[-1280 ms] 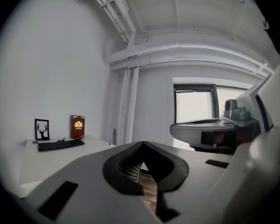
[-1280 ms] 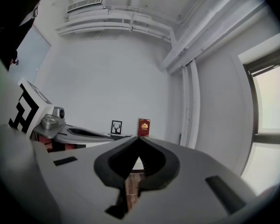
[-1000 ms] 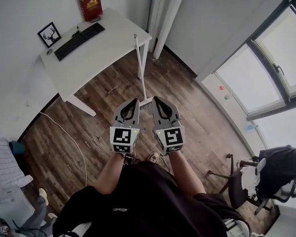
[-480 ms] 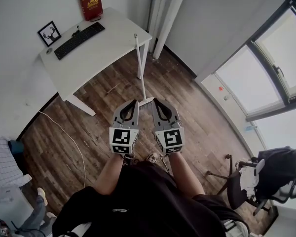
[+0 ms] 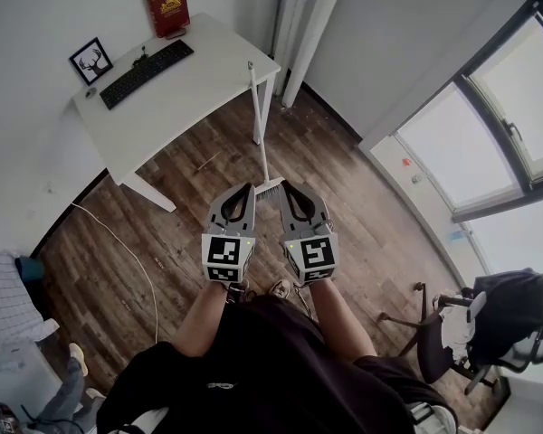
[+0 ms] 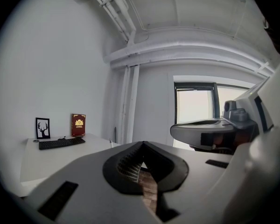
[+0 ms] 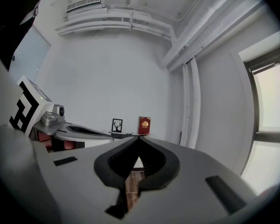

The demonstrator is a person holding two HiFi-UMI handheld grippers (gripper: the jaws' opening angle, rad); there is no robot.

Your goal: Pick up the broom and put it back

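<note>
— So, how are the hands set?

— Both are held out in front of the body, side by side and close to level. The left tongs [image 5: 250, 186] and the right tongs [image 5: 284, 183] point the same way, toward the table [image 5: 197, 87], with their marker cubes nearest the person.

— Open or closed?

— Closed, both. In the left gripper view the two jaws of the left tongs [image 6: 142, 143] meet at the tips with nothing caught between them. The right tongs [image 7: 139, 138] look the same in the right gripper view: tips together, only wooden floor [image 5: 163, 224] showing through the gap behind them.

— Count things for me.

— Two tongs, one broom [image 5: 258, 125], one table. On the table: one keyboard [image 5: 146, 75], one book [image 5: 166, 10] standing upright, and one framed picture [image 5: 90, 62].

— And the broom?

— It stands on the floor just beyond the tips of the tongs, apart from them. Its head [image 5: 270, 188] is down on the boards and the long handle rises from it, ending beside the table's near corner. It probably leans on that corner, though from overhead I can't confirm contact.
</note>
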